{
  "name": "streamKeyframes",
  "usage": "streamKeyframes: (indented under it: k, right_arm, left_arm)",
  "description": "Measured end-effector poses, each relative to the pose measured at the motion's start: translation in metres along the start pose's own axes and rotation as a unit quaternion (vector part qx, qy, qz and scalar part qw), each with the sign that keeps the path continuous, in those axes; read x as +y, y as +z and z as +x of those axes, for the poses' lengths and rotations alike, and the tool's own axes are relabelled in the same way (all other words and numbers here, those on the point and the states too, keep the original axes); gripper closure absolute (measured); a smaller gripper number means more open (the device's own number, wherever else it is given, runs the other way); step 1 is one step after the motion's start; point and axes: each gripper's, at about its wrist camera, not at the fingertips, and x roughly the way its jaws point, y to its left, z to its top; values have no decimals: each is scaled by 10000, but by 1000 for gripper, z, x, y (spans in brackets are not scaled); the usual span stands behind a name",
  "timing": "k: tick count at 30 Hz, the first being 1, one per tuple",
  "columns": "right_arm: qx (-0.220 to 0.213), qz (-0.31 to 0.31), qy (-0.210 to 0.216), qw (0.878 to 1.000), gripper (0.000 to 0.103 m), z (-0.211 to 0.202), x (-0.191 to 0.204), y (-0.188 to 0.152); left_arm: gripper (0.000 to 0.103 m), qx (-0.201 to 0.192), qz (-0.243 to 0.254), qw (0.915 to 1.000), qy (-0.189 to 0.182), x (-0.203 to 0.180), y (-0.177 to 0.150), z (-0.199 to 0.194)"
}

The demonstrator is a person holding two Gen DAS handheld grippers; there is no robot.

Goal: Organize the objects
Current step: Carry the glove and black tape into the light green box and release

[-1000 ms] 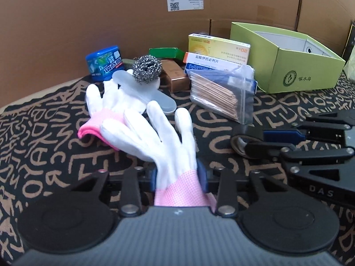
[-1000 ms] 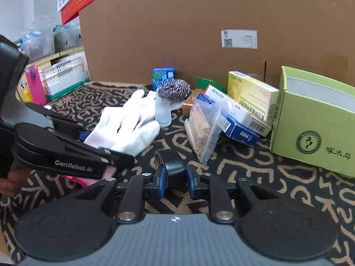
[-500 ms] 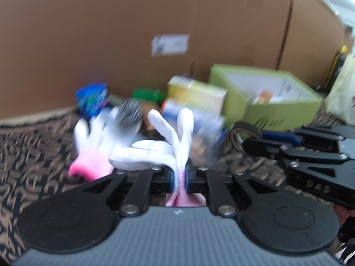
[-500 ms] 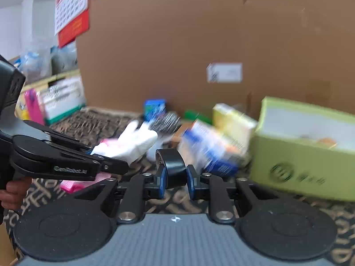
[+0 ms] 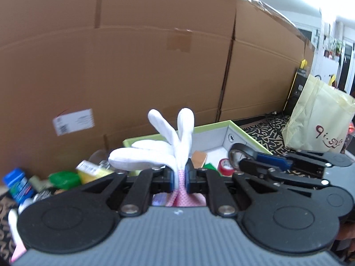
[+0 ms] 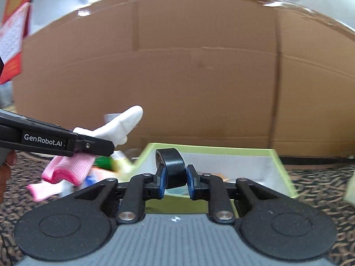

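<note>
Left tongs (image 5: 179, 175) are clamped on the glove (image 5: 159, 155) right at its pink cuff, white fingers flopping up ahead of the tips. It's soft and light, so the cuff looks like the best hold. Right tongs (image 6: 174, 178) pinch the tape roll (image 6: 170, 166) across its width; rigid, easy. The green box (image 6: 275, 155) sits just ahead of both.

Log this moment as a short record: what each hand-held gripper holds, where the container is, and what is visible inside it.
left hand-held gripper: shut on the white glove near its pink cuff, glove fingers pointing up and sideways
right hand-held gripper: shut on the black tape roll, roll upright between the pads
green box: open top, just ahead of both grippers, in front of the cardboard wall
inside box: red tape roll; other contents too blurred to name
</note>
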Motion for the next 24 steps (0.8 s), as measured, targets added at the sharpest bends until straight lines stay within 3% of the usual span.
streamKeyframes:
  k: [5, 8, 20, 22, 24]
  right_arm:
    - [279, 108, -497, 9983, 81, 24, -41, 8]
    - [477, 156, -694, 9963, 81, 44, -61, 11]
    - [1422, 154, -839, 9861, 81, 123, -97, -9]
    - [1536, 139, -828, 9846, 81, 131, -99, -12]
    - [1609, 152, -721, 9842, 78, 135, -100, -14]
  left_arm:
    - [94, 299, -65, 9995, -118, -12, 14, 57]
    - [94, 527, -4, 9986, 2, -16, 14, 87]
    - [93, 1116, 54, 9934, 256, -4, -6, 149]
    - [91, 1159, 58, 9930, 242, -2, -8, 155]
    - [73, 1101, 54, 9937, 183, -1, -10, 156]
